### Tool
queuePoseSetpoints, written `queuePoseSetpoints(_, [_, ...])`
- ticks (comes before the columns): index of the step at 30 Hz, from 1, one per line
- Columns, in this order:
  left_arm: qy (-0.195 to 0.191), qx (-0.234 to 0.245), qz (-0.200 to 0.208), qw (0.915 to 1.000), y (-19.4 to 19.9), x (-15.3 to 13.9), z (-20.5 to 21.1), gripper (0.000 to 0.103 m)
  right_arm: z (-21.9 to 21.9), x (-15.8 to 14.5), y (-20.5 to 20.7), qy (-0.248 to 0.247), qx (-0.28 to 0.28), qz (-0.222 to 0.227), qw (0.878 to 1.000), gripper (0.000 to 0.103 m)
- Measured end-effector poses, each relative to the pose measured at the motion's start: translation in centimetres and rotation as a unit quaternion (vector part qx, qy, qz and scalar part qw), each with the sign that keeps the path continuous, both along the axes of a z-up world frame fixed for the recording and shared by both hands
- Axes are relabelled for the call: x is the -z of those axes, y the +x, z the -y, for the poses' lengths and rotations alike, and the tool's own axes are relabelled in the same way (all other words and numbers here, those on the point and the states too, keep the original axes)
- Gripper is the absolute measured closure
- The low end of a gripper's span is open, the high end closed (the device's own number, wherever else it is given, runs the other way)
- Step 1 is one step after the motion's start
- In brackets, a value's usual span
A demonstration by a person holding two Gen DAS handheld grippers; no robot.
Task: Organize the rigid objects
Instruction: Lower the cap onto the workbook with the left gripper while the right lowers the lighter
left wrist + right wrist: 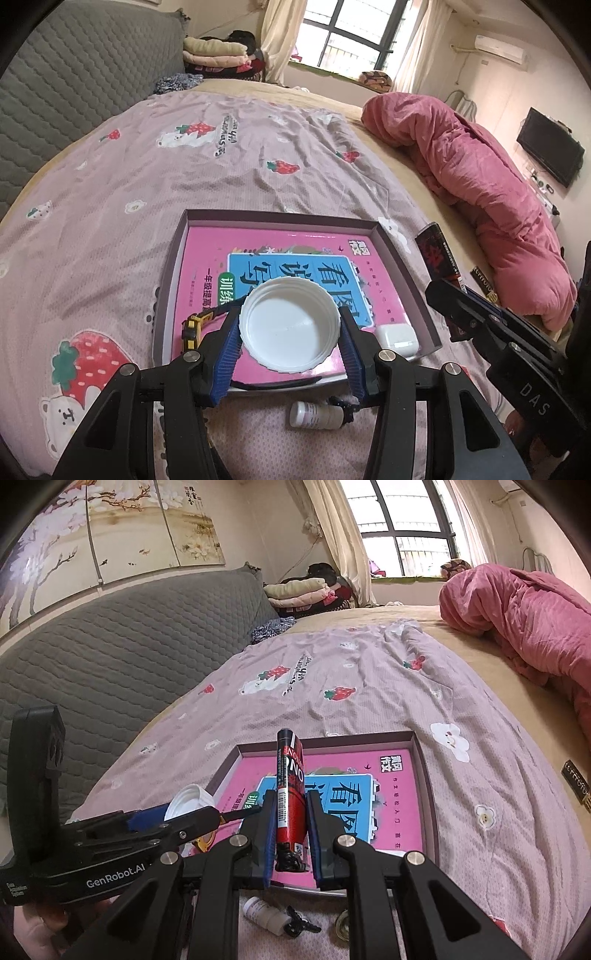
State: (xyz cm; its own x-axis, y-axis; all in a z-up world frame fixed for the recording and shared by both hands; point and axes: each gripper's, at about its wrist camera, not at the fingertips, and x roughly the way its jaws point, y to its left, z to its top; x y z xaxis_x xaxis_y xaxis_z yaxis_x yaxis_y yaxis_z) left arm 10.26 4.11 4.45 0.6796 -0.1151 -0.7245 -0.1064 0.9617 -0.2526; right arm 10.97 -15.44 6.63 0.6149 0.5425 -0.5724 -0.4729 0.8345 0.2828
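Left wrist view shows the left gripper (290, 332) clamped on a white plastic lid (290, 329), its blue-padded fingers (228, 345) pressing the ribbed rim from both sides, open side facing the camera. The lid hangs over a shallow cardboard box (400, 254) lying on the strawberry-print bedsheet (184, 166). Inside the box lies a pink children's workbook (207, 251), with a yellow toy vehicle (194, 326) at its left edge and a white earbud case (398, 338) in the near right corner. On the sheet just in front of the box lies a small white bottle (316, 415) on its side.

Right wrist view shows the right gripper (290, 827) closed around a red and black tube (290, 790), held upright, cap end down, above the near part of the same box. A rolled pink quilt (524, 620) lies far right.
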Motion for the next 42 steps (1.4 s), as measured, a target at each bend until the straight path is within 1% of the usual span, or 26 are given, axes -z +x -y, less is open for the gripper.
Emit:
queuePoseSetpoints(7, [-0.002,-0.004,-0.002,1.0000,0.6,0.4,-0.4,0.052,-0.3,0.6,0.3,-0.006,0.001,-0.005,1.000,0.088])
queuePoseSetpoints(12, [-0.002,-0.002,-0.012,0.9999,1.5,1.5,-0.5,0.052,-0.5,1.4,0.8,-0.013,0.005,-0.014,1.000,0.088])
queuePoseSetpoints(17, [0.000,0.005,-0.034,0.9994,2.6,3.3,-0.2,0.052,-1.0,2.6,1.6,-0.019,0.004,-0.032,0.999,0.088])
queuePoseSetpoints(21, [-0.008,0.010,-0.055,0.9984,3.5,4.9,0.0,0.052,-1.3,4.0,2.1,-0.027,0.004,-0.051,0.998,0.088])
queuePoseSetpoints(24, [-0.008,0.014,-0.064,0.9978,3.8,5.8,0.2,0.052,-1.4,5.2,2.5,-0.029,0.005,-0.067,0.997,0.088])
queuePoseSetpoints(28, [-0.012,0.020,-0.076,0.9968,4.3,6.8,0.4,0.052,-1.6,6.1,2.7,-0.036,0.004,-0.075,0.997,0.088])
queuePoseSetpoints(42, [0.010,0.043,-0.088,0.9952,4.7,8.5,1.5,0.052,-2.0,7.1,2.6,-0.049,-0.005,-0.084,0.995,0.088])
